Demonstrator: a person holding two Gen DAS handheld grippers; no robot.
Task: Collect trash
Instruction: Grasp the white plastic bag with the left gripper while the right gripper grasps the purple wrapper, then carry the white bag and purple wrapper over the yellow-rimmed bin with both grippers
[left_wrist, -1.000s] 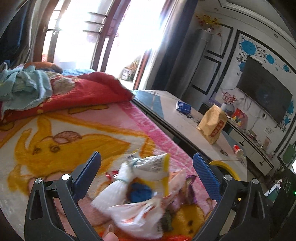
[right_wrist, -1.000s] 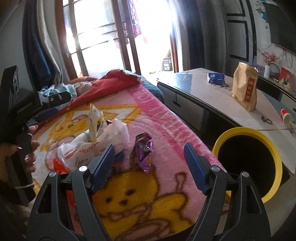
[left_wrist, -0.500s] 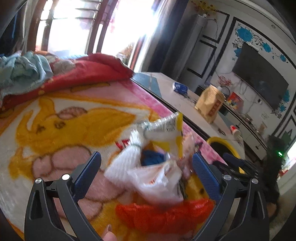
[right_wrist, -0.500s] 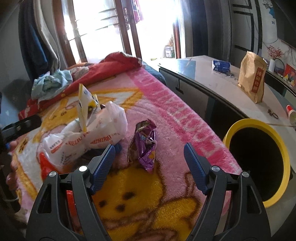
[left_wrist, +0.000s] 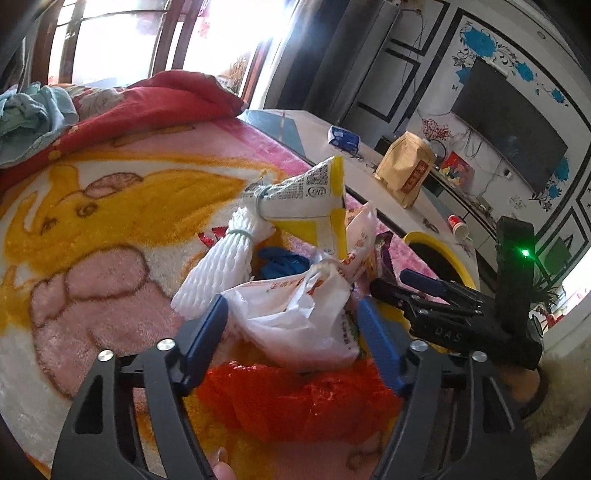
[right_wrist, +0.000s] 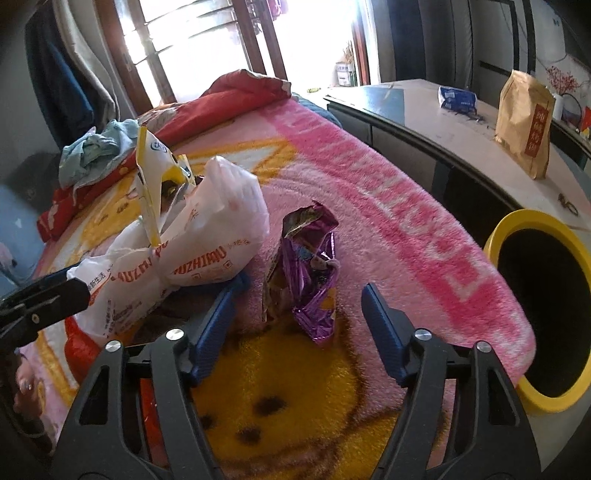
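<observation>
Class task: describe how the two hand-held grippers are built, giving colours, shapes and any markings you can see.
Each gripper has a black frame with slotted cut-outs and silver screw heads. The left gripper and right gripper both carry flat, blue, ribbed fingers. Seen from the left wrist camera, the right gripper's black body shows embossed letters, and an upright black block on it has a small green light.

A bed covered by a pink and yellow cartoon blanket (right_wrist: 369, 192) fills the foreground. Behind it, tall dark-framed windows (right_wrist: 207, 44) glare white — overexposed, so nothing outside can be made out. A long pale countertop (right_wrist: 443, 122) runs alongside. A dark television (left_wrist: 509, 125) hangs on a white wall with blue flowers (left_wrist: 480, 40).
</observation>
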